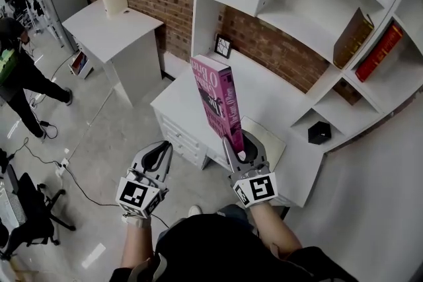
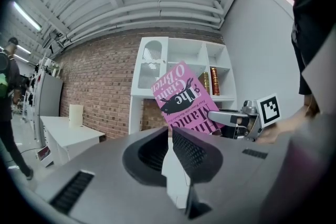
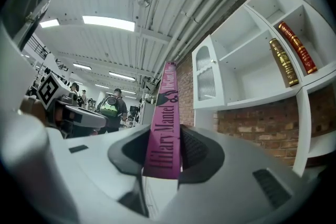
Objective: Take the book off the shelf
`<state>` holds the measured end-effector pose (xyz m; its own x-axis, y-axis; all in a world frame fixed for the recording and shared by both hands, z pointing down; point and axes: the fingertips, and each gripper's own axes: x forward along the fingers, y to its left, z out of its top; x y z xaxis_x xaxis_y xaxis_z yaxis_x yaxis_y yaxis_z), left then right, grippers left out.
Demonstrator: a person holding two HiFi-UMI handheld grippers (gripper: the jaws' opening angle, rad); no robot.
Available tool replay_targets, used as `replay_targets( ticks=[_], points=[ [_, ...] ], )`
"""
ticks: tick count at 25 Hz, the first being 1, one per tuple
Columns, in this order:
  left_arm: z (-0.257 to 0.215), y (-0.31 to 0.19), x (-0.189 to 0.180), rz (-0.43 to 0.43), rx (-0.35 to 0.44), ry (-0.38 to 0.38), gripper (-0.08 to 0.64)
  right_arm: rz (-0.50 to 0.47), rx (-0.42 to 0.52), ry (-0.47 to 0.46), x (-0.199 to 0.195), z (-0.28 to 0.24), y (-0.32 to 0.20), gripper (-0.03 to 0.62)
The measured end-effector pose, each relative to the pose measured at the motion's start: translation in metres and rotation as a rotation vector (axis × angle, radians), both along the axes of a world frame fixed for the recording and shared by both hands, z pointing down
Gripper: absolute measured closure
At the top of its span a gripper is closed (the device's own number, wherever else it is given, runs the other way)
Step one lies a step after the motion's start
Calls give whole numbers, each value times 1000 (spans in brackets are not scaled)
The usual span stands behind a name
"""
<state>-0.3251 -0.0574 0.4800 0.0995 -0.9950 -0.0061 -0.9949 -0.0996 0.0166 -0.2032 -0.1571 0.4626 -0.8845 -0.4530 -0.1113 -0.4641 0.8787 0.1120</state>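
Observation:
A pink hardback book (image 1: 215, 97) stands upright over the white desk's front edge. My right gripper (image 1: 238, 143) is shut on its lower end. In the right gripper view the pink spine (image 3: 167, 123) sits clamped between the dark pads, with that gripper (image 3: 163, 150) pointing about level. In the left gripper view the book's cover (image 2: 184, 99) tilts to the right, held by the right gripper (image 2: 239, 119). My left gripper (image 1: 164, 148) hangs to the left of the book, apart from it. Its jaws (image 2: 171, 136) are together with nothing between them.
The white shelf unit (image 1: 310, 30) rises behind the desk (image 1: 182, 99), with a brown book (image 1: 352, 36) and a red book (image 1: 379, 53) leaning in a right compartment. A small clock (image 1: 223, 45) and a black object (image 1: 319, 132) sit there. A person (image 1: 16, 76) stands far left near a white table (image 1: 112, 26).

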Motion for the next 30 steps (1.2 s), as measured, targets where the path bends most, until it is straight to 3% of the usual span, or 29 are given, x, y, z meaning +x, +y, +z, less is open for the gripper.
replay_targets(
  ticks=[14, 18, 30],
  points=[
    [3, -6, -8, -20, 5, -12, 543, -45, -22, 24, -14, 16, 0, 448],
    [4, -7, -7, -22, -20, 9, 543, -39, -34, 30, -13, 19, -2, 449],
    [6, -3, -10, -11, 2, -8, 543, -15, -43, 23, -8, 16, -1, 449]
  ],
)
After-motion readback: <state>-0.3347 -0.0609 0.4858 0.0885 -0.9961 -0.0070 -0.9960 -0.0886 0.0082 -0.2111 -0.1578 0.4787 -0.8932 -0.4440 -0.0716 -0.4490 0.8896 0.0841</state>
